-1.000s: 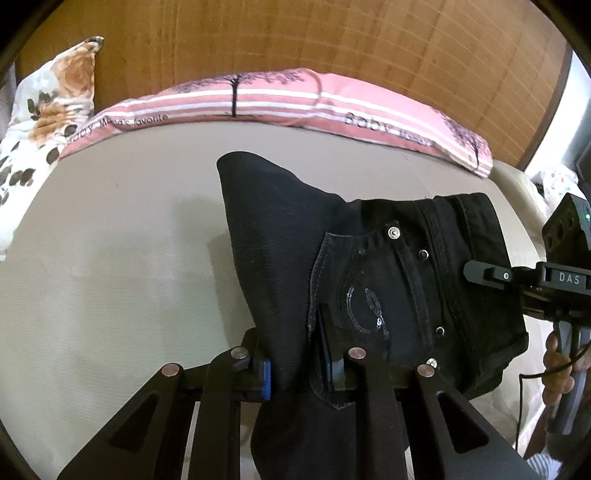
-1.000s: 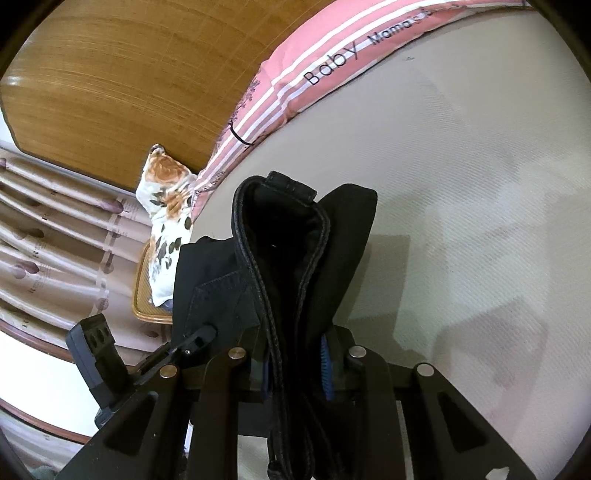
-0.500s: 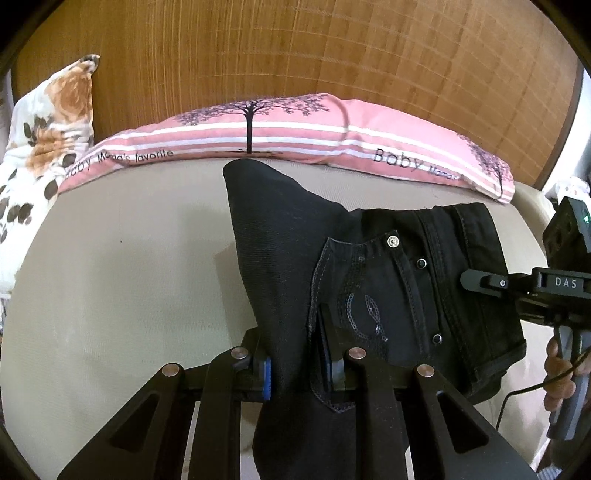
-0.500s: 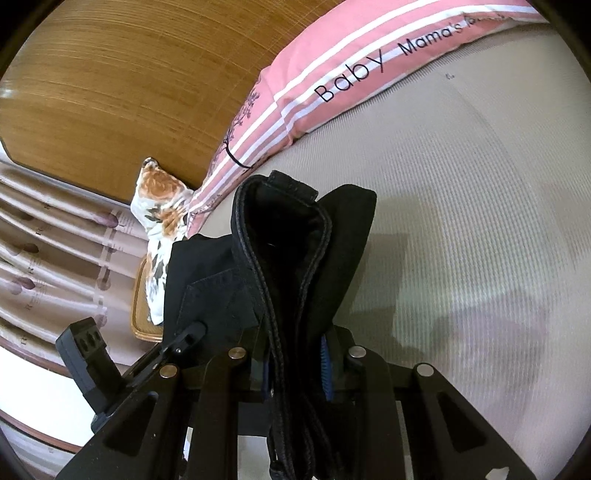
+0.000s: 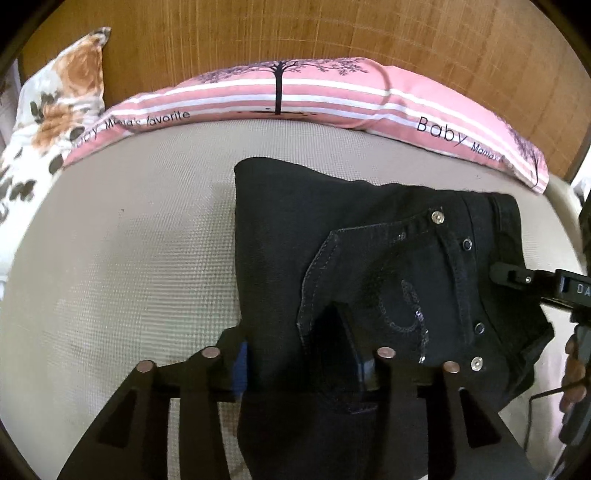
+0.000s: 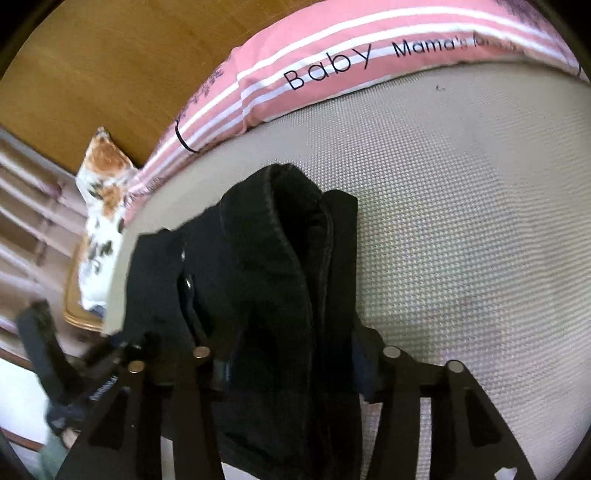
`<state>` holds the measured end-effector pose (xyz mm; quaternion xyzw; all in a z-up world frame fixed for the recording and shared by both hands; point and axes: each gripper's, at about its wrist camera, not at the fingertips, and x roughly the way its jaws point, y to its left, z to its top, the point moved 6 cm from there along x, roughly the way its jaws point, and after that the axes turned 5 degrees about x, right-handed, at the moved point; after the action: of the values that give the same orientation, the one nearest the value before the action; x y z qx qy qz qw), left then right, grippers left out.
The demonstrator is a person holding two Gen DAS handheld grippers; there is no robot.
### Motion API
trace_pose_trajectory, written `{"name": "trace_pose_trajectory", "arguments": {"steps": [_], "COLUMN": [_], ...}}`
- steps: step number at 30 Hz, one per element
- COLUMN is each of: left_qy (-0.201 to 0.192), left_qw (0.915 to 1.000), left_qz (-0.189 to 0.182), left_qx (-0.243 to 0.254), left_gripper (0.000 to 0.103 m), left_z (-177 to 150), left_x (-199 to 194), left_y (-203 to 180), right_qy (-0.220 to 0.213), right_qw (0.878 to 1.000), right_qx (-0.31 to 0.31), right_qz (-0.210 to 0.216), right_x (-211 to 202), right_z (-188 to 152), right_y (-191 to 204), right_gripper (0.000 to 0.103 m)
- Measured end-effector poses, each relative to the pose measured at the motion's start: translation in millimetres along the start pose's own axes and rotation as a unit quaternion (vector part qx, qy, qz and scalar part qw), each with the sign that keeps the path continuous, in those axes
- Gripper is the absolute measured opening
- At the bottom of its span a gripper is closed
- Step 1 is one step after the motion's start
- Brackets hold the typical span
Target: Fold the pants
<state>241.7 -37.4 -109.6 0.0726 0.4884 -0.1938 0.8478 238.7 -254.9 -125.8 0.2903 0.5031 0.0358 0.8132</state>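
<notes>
Black jeans [image 5: 369,229] lie folded on the beige mattress [image 5: 129,258], back pocket and rivets facing up. My left gripper [image 5: 299,365] straddles their near edge. Its jaws are opening and the cloth lies loose between them. In the right wrist view the bunched waistband end of the jeans [image 6: 258,258] sits between the fingers of my right gripper [image 6: 291,369]. Those jaws are opening too, and the pads stand off the cloth. The right gripper [image 5: 517,277] also shows at the jeans' right edge in the left wrist view. The left gripper [image 6: 92,362] shows blurred in the right wrist view.
A long pink striped pillow [image 5: 295,96] runs along the wooden headboard [image 5: 295,29]. A floral pillow [image 5: 55,110] leans at the far left. A person's hand [image 5: 574,369] holds the right gripper's handle near the mattress edge.
Both grippers' jaws have spread apart and let go of the black jeans. Both hands moved forward and lower, and the jeans now rest flatter on the mattress.
</notes>
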Motion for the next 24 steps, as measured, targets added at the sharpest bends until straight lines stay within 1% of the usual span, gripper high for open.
{"name": "trace_pose_trajectory", "arguments": {"steps": [2,6,10,15,18,24], "left_qy": [0.001,0.0,-0.006,-0.007,-0.01,-0.009], "left_qw": [0.9997,0.9984,0.9971,0.9963,0.9962,0.9976], "left_qz": [0.018,0.037,0.052,0.067,0.072,0.063], "left_qx": [0.015,0.042,0.054,0.054,0.047,0.028], "left_gripper": [0.055,0.059,0.061,0.062,0.063,0.064], "left_z": [-2.7,-15.3,-30.7,-47.1,-56.9,-67.3], "left_x": [-3.1,-11.0,-21.8,-35.8,-42.3,-40.2], "left_y": [-2.7,-9.9,-15.5,-17.6,-17.1,-12.9], "right_qy": [-0.001,-0.003,-0.007,-0.025,-0.032,-0.025], "right_qw": [1.0,1.0,1.0,0.999,0.998,0.997], "right_qx": [0.0,-0.002,-0.011,-0.027,-0.033,-0.034], "right_qz": [-0.005,-0.014,-0.023,-0.039,-0.05,-0.062], "right_x": [-2.3,-14.8,-29.5,-48.7,-56.3,-54.4], "right_z": [-3.3,-20.5,-40.4,-57.3,-63.7,-70.6], "right_y": [-2.3,-8.1,-10.2,-10.3,-12.7,-21.9], "right_gripper": [0.052,0.054,0.056,0.057,0.06,0.061]}}
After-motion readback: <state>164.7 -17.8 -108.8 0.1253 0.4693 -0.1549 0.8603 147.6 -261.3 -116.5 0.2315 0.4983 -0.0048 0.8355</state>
